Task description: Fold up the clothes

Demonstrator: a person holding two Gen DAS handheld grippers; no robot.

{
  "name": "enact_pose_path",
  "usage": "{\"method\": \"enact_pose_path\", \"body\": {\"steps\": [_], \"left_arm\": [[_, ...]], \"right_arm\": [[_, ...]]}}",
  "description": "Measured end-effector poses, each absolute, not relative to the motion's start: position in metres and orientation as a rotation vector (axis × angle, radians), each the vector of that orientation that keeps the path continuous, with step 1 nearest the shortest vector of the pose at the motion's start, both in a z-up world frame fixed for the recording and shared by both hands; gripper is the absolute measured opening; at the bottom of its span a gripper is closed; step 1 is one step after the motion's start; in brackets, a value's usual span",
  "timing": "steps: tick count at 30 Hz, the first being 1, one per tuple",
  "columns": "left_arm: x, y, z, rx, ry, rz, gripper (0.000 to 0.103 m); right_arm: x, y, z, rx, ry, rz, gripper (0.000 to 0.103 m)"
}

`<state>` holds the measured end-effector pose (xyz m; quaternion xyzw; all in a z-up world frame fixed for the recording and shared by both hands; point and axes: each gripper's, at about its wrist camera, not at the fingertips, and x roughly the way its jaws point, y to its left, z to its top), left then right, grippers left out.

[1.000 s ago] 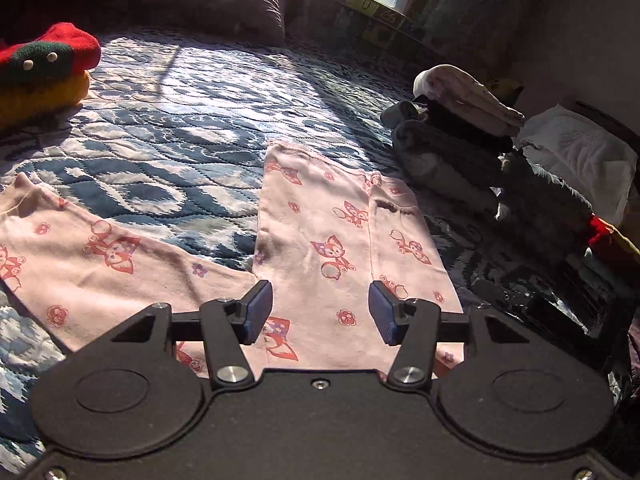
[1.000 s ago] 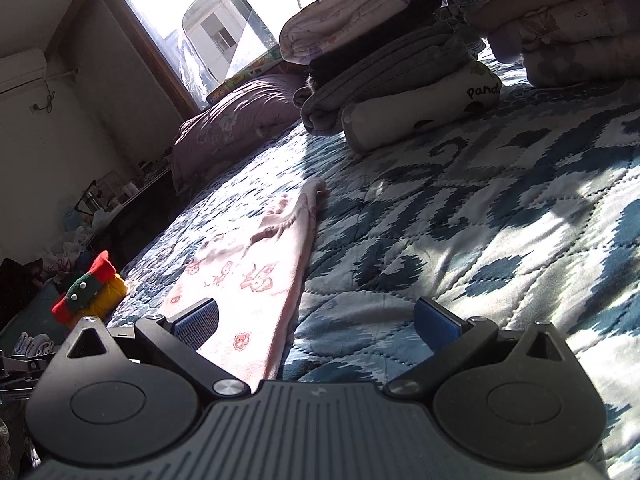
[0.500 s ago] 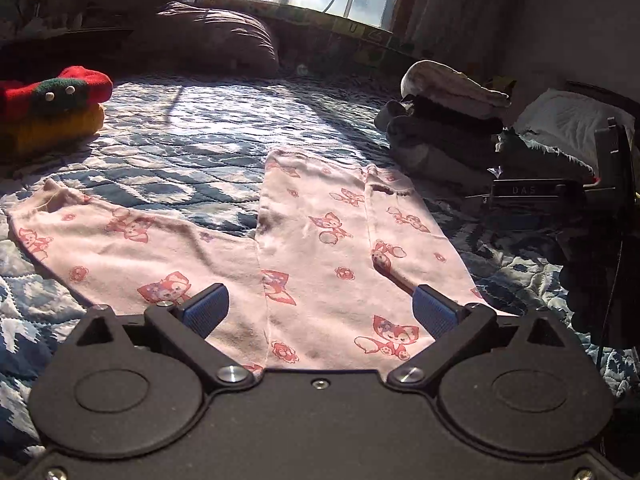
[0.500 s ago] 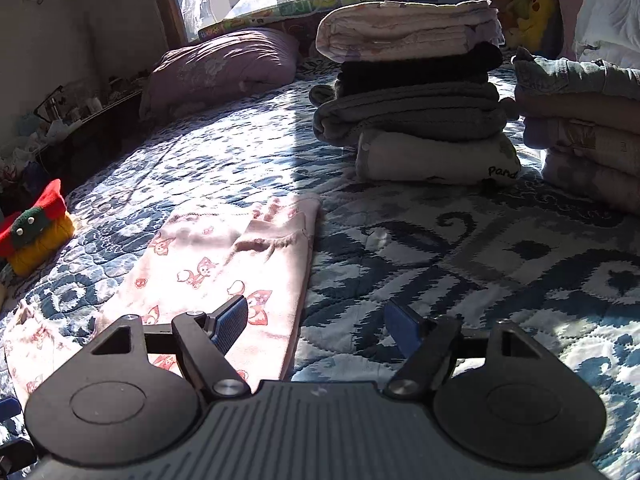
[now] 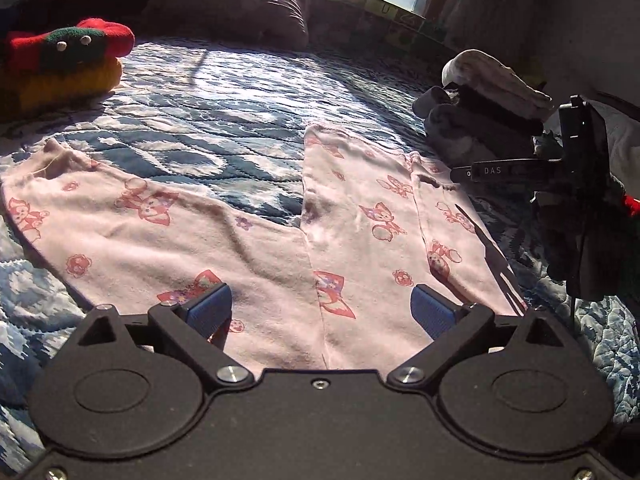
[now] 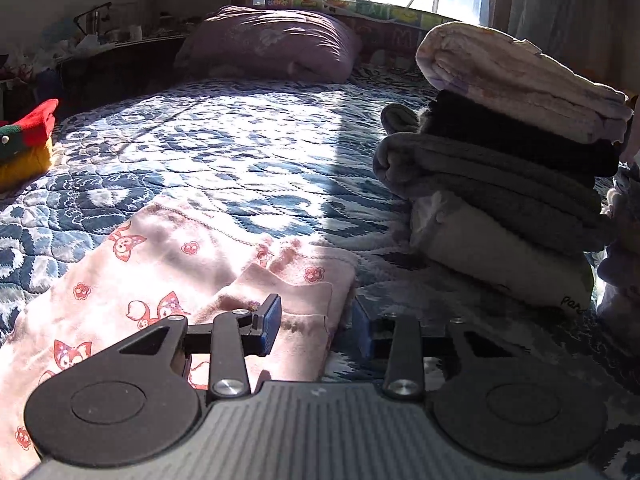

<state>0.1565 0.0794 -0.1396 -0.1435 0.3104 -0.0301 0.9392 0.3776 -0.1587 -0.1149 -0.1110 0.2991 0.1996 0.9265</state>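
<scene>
Left gripper (image 5: 321, 309): jaws spread wide, low over pink trousers (image 5: 360, 240), frame centre. Right gripper (image 6: 316, 330): jaws part-open astride trousers' edge, nothing pinched. Trousers lie flat on blue quilted bed (image 6: 240, 152). Folded stack (image 6: 508, 168) mid-right; pillow (image 6: 276, 44) top centre.

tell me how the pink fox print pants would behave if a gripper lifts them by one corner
The pink pants lie thin and flat with soft wrinkles on the quilt, so they are probably floppy and would drape and unfold. They look light, so a push would likely bunch them up. The right gripper, open at their corner, would need a firm pinch.
</scene>
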Motion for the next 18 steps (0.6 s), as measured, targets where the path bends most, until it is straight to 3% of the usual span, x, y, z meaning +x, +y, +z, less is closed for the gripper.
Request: {"method": "enact_pose_path", "body": {"steps": [18], "left_arm": [[0.157, 0.080, -0.141, -0.319, 0.630, -0.081, 0.098]], "right_arm": [[0.392, -0.169, -0.134, -0.097, 0.681, 0.438, 0.035]]}}
